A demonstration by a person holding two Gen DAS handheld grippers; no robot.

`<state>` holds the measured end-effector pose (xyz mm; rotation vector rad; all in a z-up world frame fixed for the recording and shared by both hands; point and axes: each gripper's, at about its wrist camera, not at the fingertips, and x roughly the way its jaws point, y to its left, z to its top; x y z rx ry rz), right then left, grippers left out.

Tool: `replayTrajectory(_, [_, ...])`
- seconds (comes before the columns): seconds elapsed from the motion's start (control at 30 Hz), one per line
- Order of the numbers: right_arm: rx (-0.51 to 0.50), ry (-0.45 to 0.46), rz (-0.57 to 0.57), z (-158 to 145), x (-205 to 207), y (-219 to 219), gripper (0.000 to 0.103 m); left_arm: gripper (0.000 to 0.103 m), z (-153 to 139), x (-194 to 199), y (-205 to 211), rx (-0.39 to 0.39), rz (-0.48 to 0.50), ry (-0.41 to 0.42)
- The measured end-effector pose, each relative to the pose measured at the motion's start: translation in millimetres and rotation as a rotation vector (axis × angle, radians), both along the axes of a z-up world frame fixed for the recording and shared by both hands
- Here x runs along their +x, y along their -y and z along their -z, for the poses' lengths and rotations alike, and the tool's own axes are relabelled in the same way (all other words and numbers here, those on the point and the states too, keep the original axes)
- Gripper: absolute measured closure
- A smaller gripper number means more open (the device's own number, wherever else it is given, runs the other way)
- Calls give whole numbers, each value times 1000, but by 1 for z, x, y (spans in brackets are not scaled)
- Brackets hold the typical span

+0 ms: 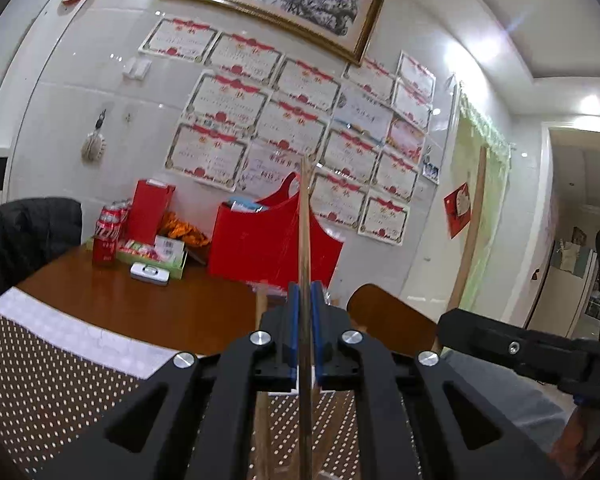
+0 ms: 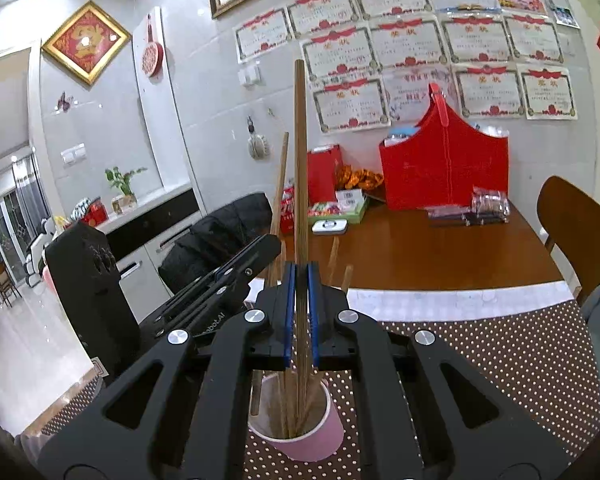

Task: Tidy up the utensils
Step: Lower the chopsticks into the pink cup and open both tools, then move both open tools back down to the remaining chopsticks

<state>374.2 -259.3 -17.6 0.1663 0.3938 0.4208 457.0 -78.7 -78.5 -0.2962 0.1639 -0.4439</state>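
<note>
The right gripper (image 2: pixel 299 280) is clamped on one upright wooden chopstick (image 2: pixel 300 168), its blue pads pressed against the stick. Directly beneath it a pink cup (image 2: pixel 320 444) stands on the dotted brown mat (image 2: pixel 500 360) at the table's near edge, with more chopsticks inside. The left gripper (image 1: pixel 306 300) is likewise closed tight on a second chopstick (image 1: pixel 306 216), held upright above the mat (image 1: pixel 40 380). At the table's far edge, against the wall, sit a red basket (image 2: pixel 444 176) and a red can (image 1: pixel 106 240).
</note>
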Motion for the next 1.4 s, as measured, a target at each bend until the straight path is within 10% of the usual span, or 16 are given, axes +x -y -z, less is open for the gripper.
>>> replayTrajectory(0.13, [0, -51, -8, 15, 3, -2, 94, 84, 15, -4, -9, 13, -10, -65])
replayTrajectory(0.2, [28, -78, -3, 20, 2, 2, 55, 52, 14, -15, -18, 12, -26, -75])
replayTrajectory(0.23, [56, -73, 15, 21, -3, 8, 9, 36, 12, -22, -22, 12, -44, -76])
replayTrajectory(0.27, [78, -58, 29, 20, -7, 12, 5, 31, 10, -27, -25, 14, -54, -74])
replayTrajectory(0.83, [141, -77, 145, 8, -87, 41, 5, 20, -31, -148, -53, 305, -154, -133])
replayTrajectory(1.4, [98, -204, 134, 50, -160, 33, 5, 20, 53, -210, -85, 401, -169, -400])
